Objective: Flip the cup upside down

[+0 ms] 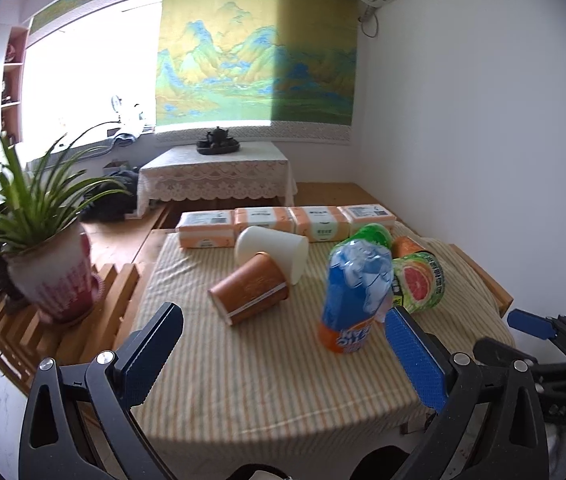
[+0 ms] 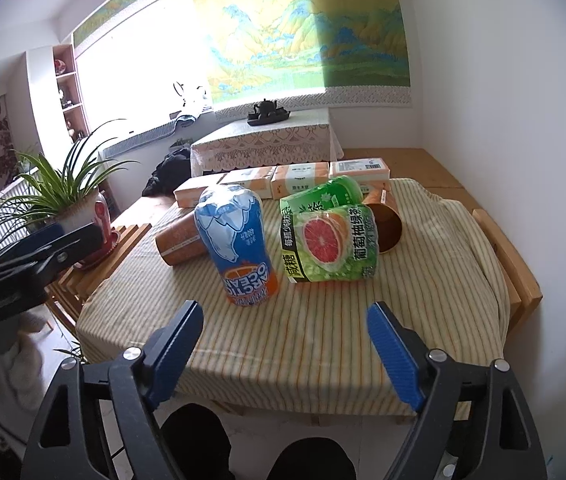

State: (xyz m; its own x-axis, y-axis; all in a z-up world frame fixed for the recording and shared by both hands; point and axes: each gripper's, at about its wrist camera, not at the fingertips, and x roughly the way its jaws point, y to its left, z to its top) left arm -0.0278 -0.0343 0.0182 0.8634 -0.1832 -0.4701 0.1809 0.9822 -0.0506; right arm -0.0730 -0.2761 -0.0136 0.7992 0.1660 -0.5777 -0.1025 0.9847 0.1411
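Both wrist views face the wall hanging (image 1: 255,44) across the striped table (image 2: 323,320), left view further left, sharing its clutter.

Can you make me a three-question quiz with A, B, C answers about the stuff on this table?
1. Where is the white cup?
A. Lying behind the brown cup
B. Standing on the tissue packs
C. Inside the plant pot

2. How many tissue packs sit in the row at the back of the table?
A. Two
B. Four
C. Six

3. How is the brown cup in front of the white one?
A. Standing upright
B. Lying on its side
C. Held in a gripper

Answers:
1. A, since the left wrist view shows it tipped over just behind the brown cup.
2. B, since four orange and white packs line up side by side.
3. B, since it rests on the striped cloth and both the left gripper and right gripper are open and empty.
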